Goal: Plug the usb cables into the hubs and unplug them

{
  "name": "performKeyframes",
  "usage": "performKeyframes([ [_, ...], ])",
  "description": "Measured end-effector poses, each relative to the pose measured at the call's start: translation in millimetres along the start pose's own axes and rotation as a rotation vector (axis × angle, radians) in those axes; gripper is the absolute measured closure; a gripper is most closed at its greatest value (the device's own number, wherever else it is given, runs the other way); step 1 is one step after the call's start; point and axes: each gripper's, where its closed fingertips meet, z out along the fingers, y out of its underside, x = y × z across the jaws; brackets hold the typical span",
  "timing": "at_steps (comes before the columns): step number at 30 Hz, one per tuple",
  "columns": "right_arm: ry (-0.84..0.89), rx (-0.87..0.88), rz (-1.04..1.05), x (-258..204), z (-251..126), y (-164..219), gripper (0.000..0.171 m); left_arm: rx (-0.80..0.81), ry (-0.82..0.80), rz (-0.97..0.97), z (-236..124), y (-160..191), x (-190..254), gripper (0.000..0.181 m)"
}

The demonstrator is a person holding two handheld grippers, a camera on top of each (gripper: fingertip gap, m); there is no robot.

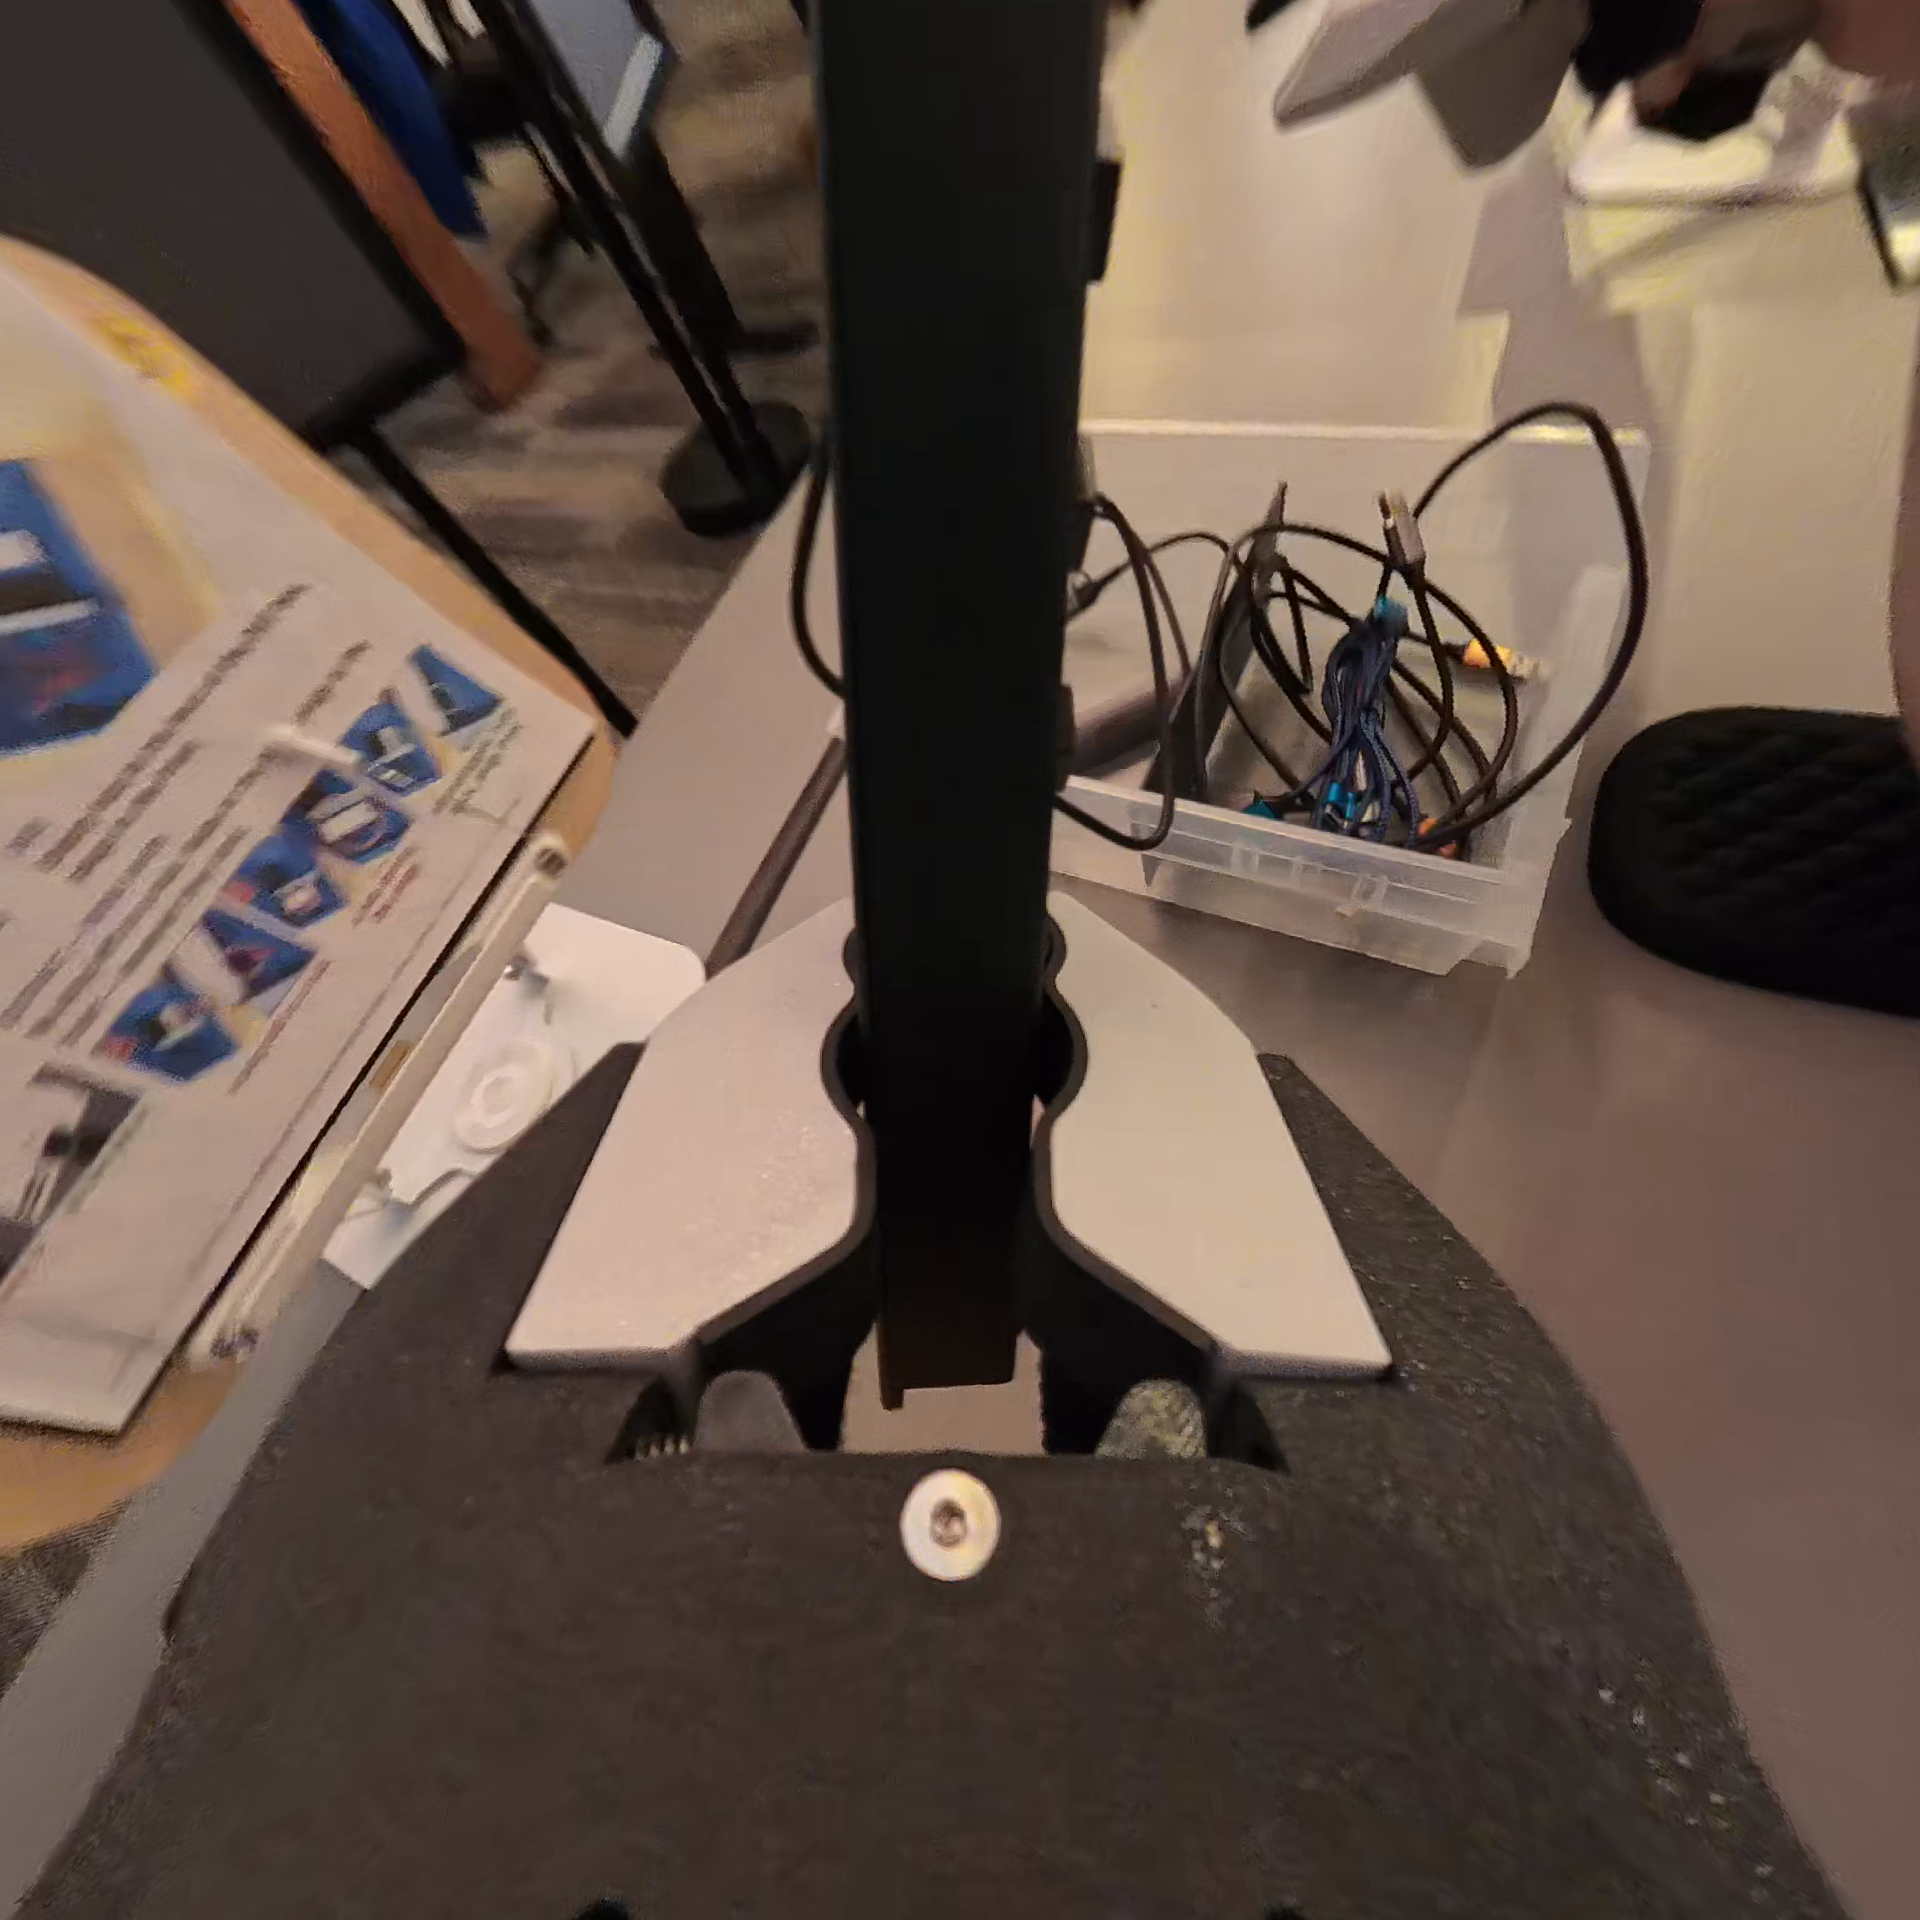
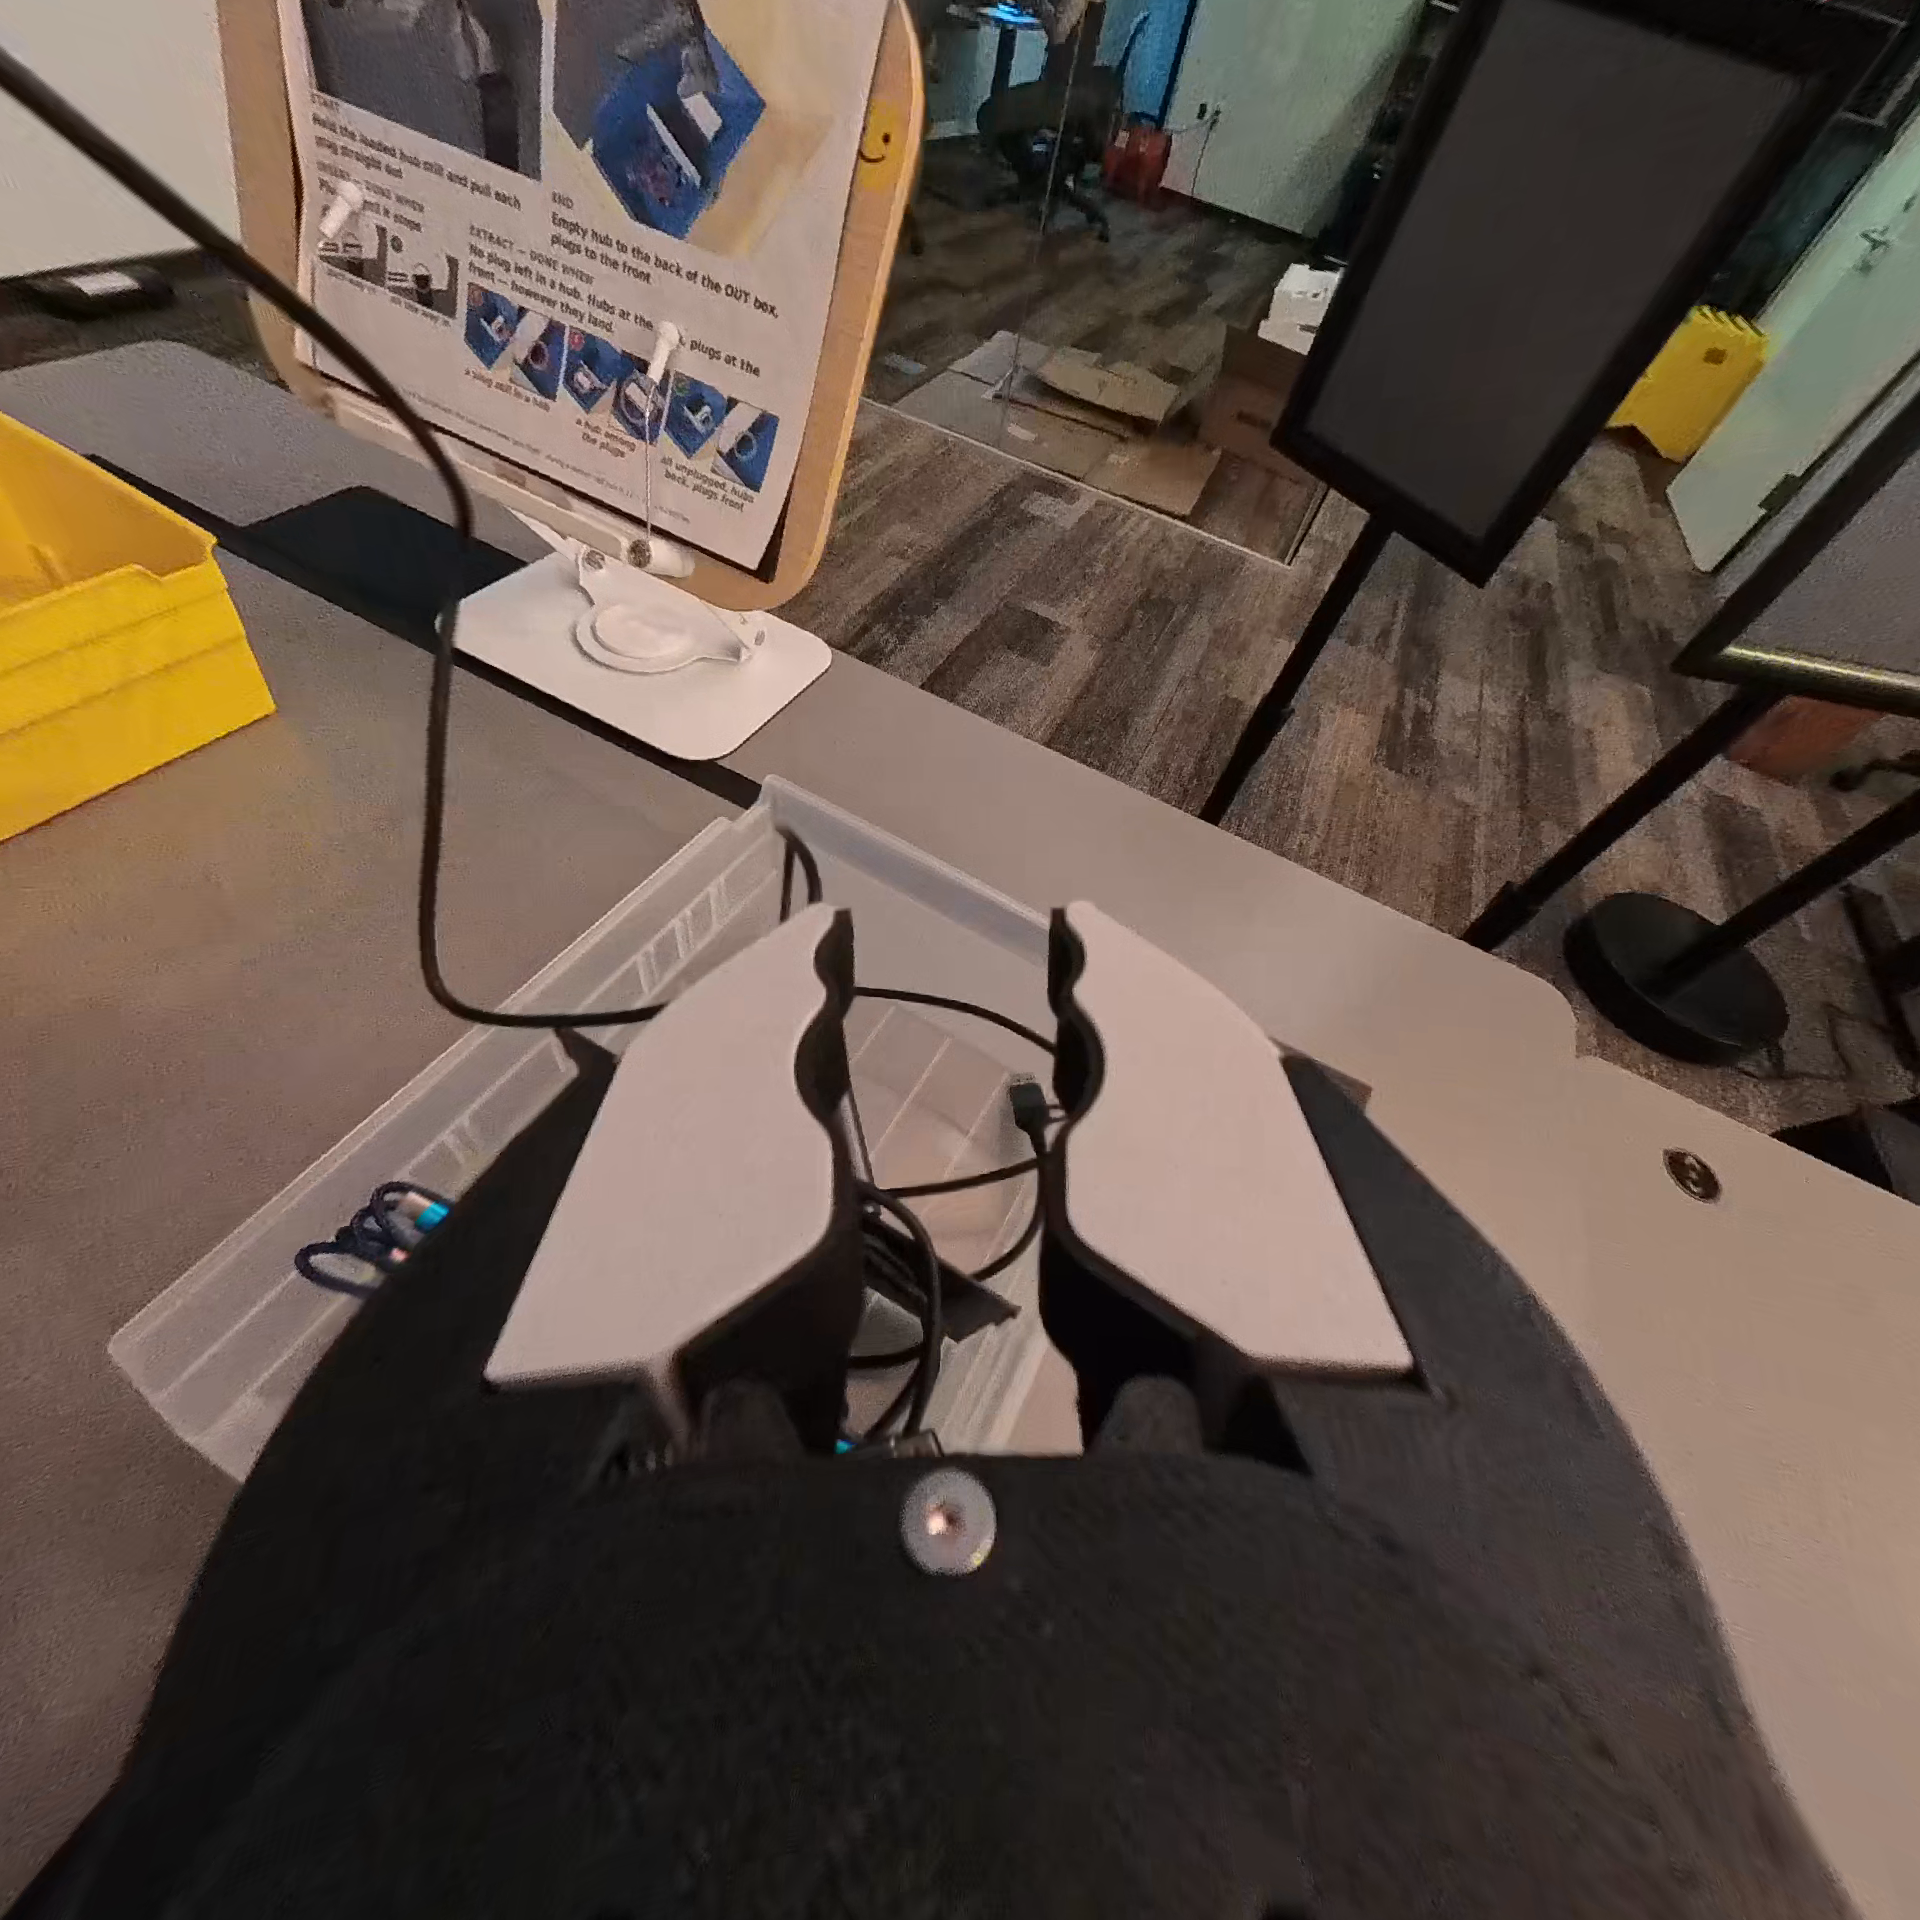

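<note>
Keep left hand-held gripper [image 1: 951, 1039] clamped firm on long black hub [image 1: 956, 520], held upright left of clear bin [image 1: 1299, 883] on desk [image 1: 1558, 1247], then lower right hand-held gripper [image 2: 951, 997], fingers apart, onto loose plug [image 2: 1029, 1103] among cables [image 1: 1382, 675] in bin

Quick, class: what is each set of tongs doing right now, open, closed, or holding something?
Left tongs: closed on the long black hub.
Right tongs: open, holding nothing, above the clear bin of cables.
</note>
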Motion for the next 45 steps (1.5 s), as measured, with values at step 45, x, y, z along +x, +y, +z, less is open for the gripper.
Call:
performKeyframes([
  [45, 0.048, -0.08, 0.196, 67.8, -23.1, 82.3, 0.138, 0.127, 0.285, -0.087, 100.9, -72.3, 32.6, 0.128],
])
